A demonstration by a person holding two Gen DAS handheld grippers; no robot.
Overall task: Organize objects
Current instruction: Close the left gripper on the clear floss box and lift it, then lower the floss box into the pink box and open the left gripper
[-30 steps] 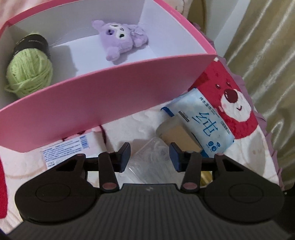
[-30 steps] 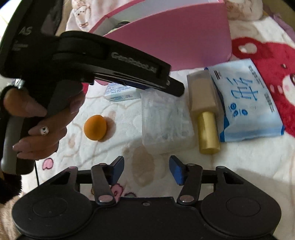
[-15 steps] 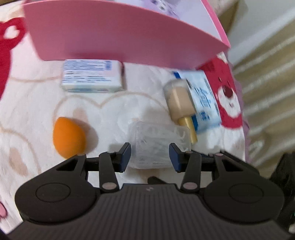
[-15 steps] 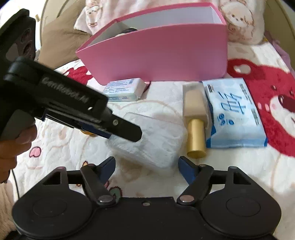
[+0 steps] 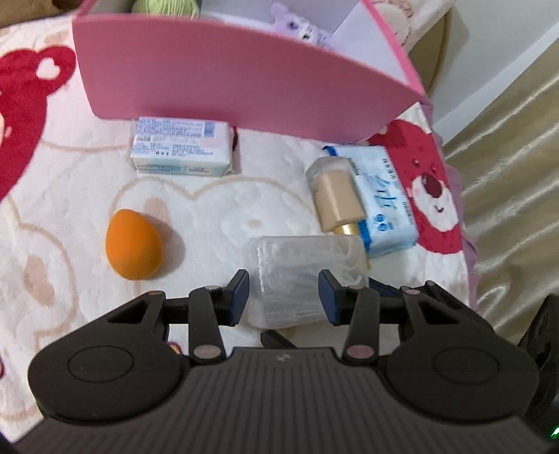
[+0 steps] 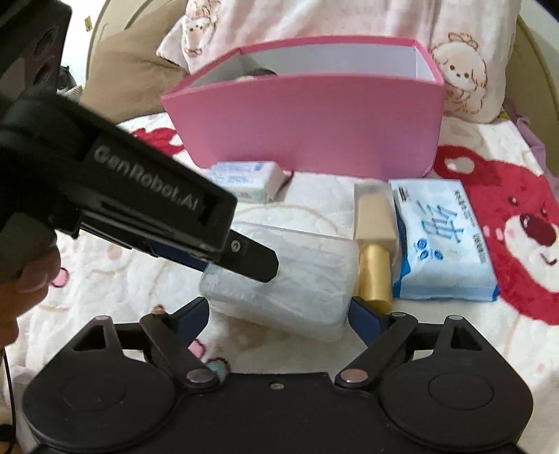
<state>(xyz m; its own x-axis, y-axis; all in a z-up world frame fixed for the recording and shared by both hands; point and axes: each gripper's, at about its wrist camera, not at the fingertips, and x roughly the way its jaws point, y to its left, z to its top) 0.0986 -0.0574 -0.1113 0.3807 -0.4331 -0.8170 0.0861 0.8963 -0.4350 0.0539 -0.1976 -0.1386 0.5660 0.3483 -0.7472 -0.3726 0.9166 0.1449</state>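
one clear ribbed plastic box (image 5: 307, 279) on plush blanket (image 5: 209, 216)

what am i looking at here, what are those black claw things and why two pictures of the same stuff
There is no robot here: a person holds a hand-held two-finger gripper in each hand, and each gripper carries a wide-angle camera looking along its fingers. So one picture comes from the left gripper, the other from the right gripper, whose view also shows the left one reaching in from the side.

Both look down at a blanket printed with red bears. On it lie a clear plastic box, an orange sponge, a soap packet, a beige bottle with a gold cap and a blue tissue pack. Behind stands a pink box holding green yarn and a purple plush toy.

Nothing is gripped. The right jaws are opening around the clear box; the left jaws are closing slightly, with nothing pressed between them.
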